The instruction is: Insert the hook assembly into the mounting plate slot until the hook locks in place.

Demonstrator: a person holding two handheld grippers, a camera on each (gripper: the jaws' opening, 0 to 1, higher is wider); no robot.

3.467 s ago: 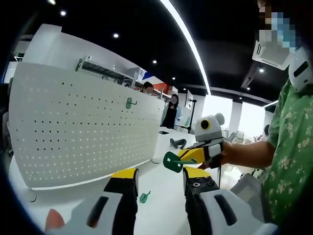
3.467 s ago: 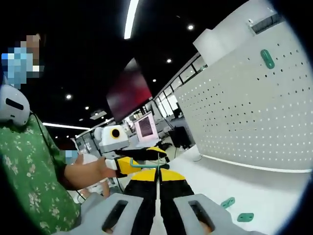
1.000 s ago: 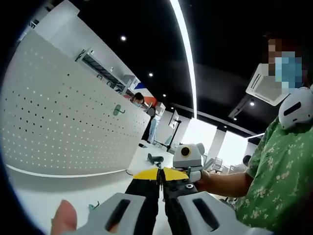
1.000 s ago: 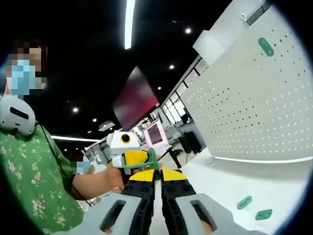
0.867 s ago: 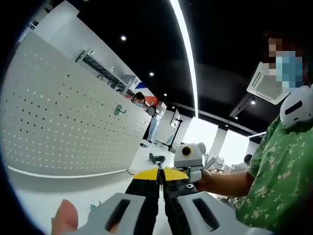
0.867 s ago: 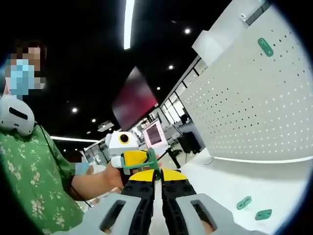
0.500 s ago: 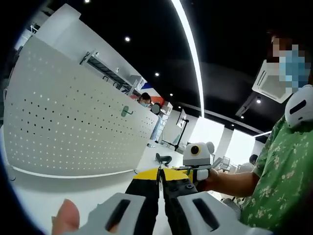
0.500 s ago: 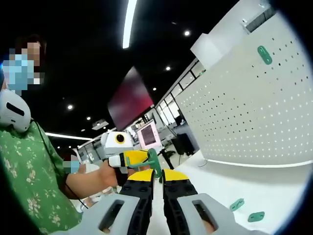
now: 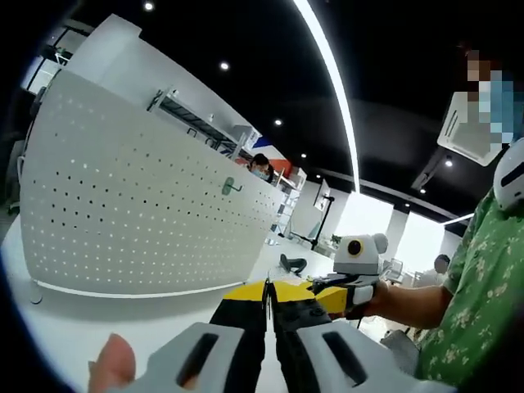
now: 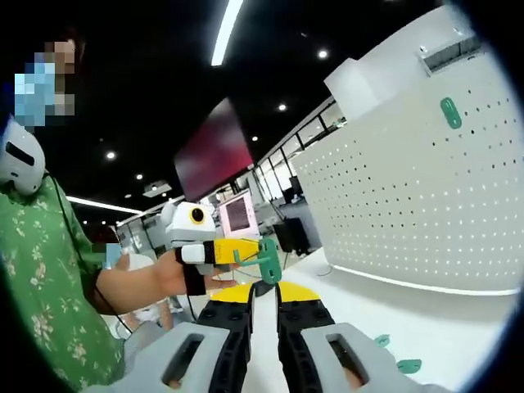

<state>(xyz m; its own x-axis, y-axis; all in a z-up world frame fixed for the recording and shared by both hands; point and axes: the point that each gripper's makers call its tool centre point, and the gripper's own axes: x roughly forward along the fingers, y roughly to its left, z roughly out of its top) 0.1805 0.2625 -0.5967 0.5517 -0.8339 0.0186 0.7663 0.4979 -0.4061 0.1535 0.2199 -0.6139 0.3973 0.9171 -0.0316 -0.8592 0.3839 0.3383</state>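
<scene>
My left gripper [image 9: 267, 288] is shut on a green hook piece, which shows in the left gripper view as a thin edge between the yellow jaw tips. In the right gripper view that left gripper [image 10: 255, 250] comes in from the left, holding the green hook piece [image 10: 267, 260] upright just above my right gripper [image 10: 264, 296]. The right gripper's jaws stand slightly apart with nothing between them. The white perforated mounting plate [image 9: 147, 221] [image 10: 409, 205] stands upright on the table. One green hook [image 9: 229, 187] [image 10: 450, 113] hangs high on it.
Two loose green pieces [image 10: 382, 340] [image 10: 408, 366] lie on the white table [image 10: 442, 315] in front of the plate. A thumb [image 9: 110, 372] shows at the lower left. A person in a green patterned shirt [image 9: 479, 286] holds both grippers. Other people stand far behind.
The green hook piece has passed from the right gripper to the left, which shut on it. The right jaws have since parted slightly, and the left gripper has lifted clear.
</scene>
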